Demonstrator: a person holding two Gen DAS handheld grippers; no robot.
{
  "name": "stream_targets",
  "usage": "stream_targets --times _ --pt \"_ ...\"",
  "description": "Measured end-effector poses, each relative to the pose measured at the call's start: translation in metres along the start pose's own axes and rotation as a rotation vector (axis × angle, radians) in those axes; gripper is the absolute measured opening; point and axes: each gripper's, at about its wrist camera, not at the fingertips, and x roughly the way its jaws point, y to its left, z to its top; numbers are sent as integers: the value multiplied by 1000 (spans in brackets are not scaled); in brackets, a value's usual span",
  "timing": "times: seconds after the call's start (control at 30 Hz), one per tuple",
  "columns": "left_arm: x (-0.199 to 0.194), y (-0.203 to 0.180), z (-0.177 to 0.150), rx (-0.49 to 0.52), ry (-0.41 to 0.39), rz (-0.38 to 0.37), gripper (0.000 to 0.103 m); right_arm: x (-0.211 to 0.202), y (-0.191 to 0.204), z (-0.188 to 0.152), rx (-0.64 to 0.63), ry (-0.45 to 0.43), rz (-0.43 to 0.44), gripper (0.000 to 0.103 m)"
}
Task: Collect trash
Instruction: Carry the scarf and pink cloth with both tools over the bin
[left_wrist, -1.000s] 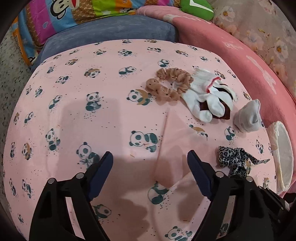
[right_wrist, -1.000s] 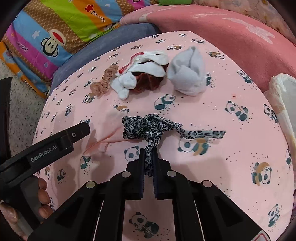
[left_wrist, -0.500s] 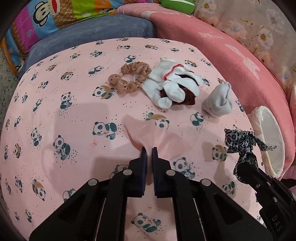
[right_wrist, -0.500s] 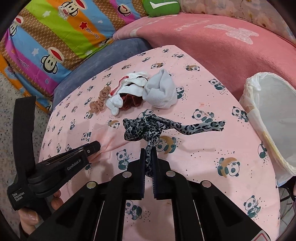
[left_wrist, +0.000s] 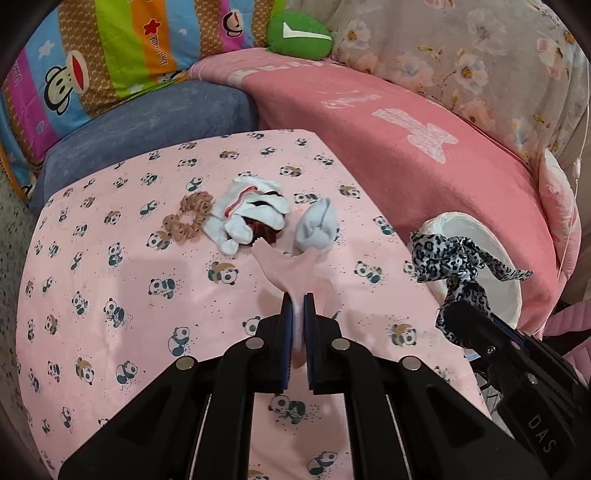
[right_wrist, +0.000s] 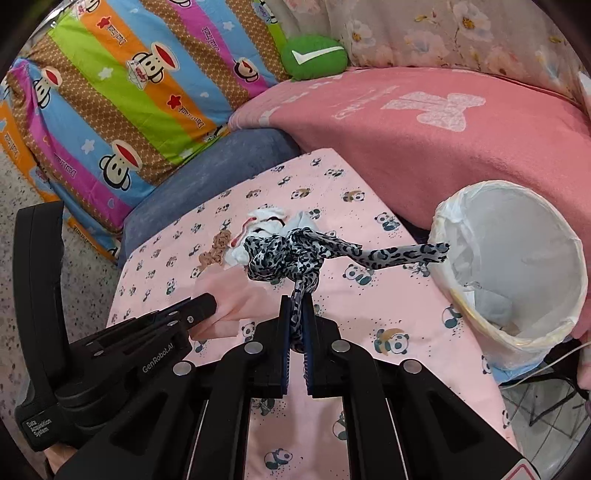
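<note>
Two claws are clenched: the left gripper (left_wrist: 297, 295) pinches a pale pink scrap (left_wrist: 286, 264), the right gripper (right_wrist: 297, 297) a leopard-print scarf (right_wrist: 291, 254) beside the lined bin (right_wrist: 480, 314); the scarf partly hides the socks (right_wrist: 267, 218).

Pink panda-print sheet (left_wrist: 122, 266) over a flat surface. On it, close together: brown scrunchie (left_wrist: 188, 218), white sock (left_wrist: 251, 212) touching it, dark red cloth (left_wrist: 264, 234) beneath, balled grey sock (left_wrist: 317, 229) beside.
</note>
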Motion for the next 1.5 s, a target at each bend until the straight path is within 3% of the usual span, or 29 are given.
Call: stream_targets --times 0.37,0.7,1.4,1.47,1.5 --pt "-31 -68 8 121 -73 -50 6 -65 -35 17 43 -122 -31 7" --pt "-30 -119 13 213 -87 -87 6 -96 -82 22 108 -174 -75 7" --pt "5 -215 29 376 -65 -204 7 -111 -186 20 273 -206 -176 7" --pt "10 -219 31 381 -61 -203 7 -108 -193 21 281 -200 -183 7" --pt "12 -220 33 379 -58 -194 13 -108 -195 21 283 -199 -184 7"
